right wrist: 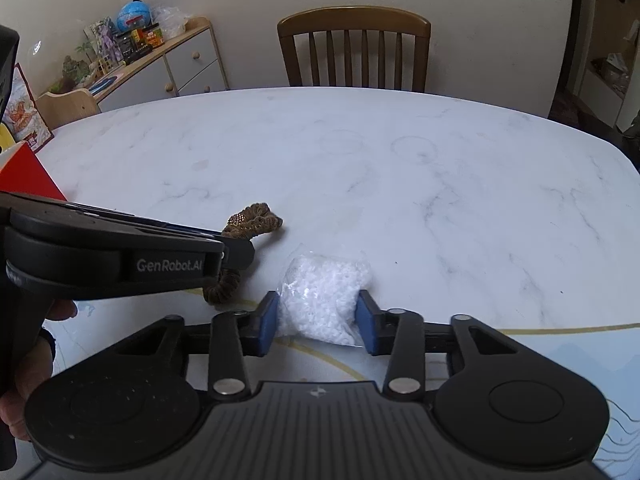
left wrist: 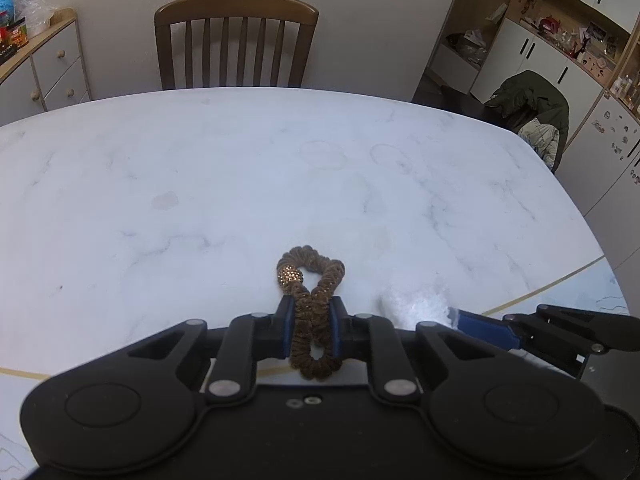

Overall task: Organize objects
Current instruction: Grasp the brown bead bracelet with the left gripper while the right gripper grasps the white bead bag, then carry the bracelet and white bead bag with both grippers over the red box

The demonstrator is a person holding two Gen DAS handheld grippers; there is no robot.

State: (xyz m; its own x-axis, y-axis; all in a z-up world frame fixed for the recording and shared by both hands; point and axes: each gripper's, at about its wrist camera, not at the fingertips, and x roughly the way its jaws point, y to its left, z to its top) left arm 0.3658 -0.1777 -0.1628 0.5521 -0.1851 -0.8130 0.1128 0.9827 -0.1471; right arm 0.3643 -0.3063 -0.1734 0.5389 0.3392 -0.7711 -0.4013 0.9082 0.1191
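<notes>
My left gripper (left wrist: 311, 320) is shut on a brown braided hair tie (left wrist: 310, 280) with a glittery gold bead, pinched into a figure-eight just above the white marble table (left wrist: 240, 184). In the right wrist view the hair tie (right wrist: 252, 222) sticks out of the left gripper (right wrist: 240, 254) at the left. My right gripper (right wrist: 318, 320) is shut on a clear bag of small white beads (right wrist: 324, 292) near the table's front edge. The bag (left wrist: 416, 306) and the right gripper (left wrist: 454, 318) show at the lower right of the left wrist view.
A wooden chair (left wrist: 236, 44) stands at the table's far side. A sideboard with toys (right wrist: 152, 52) is at the back left. A red box (right wrist: 24, 172) sits at the table's left edge. Shelves and a chair with a jacket (left wrist: 532, 108) are at the right.
</notes>
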